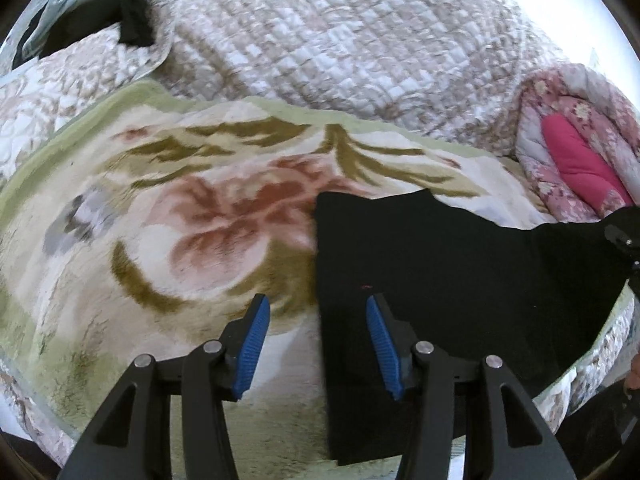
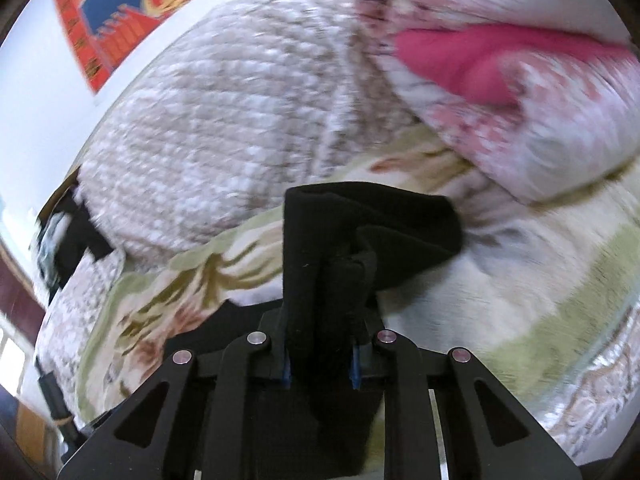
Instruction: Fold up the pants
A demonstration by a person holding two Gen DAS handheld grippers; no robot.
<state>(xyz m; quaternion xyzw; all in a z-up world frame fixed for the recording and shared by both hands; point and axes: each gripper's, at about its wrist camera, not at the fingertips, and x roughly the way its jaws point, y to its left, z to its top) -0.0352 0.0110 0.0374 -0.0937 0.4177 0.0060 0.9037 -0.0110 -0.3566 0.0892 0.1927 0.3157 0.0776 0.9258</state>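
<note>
Two quilts behind floral blanket

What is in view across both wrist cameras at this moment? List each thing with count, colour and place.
pants: one, black, spread flat on the floral blanket; one end bunched in the right gripper
floral blanket: one, cream with pink flowers and green border, covering the near bed surface
quilted bedspread: one, pale pink-white, heaped behind the blanket
flowered quilt: one, pink print with magenta lining, folded at far right
dark clothes: a pile, black and grey, far left
poster: one, red and blue, on the wall
left gripper: black, blue pads, open above the pants' edge
right gripper: black, shut on the pants
</note>
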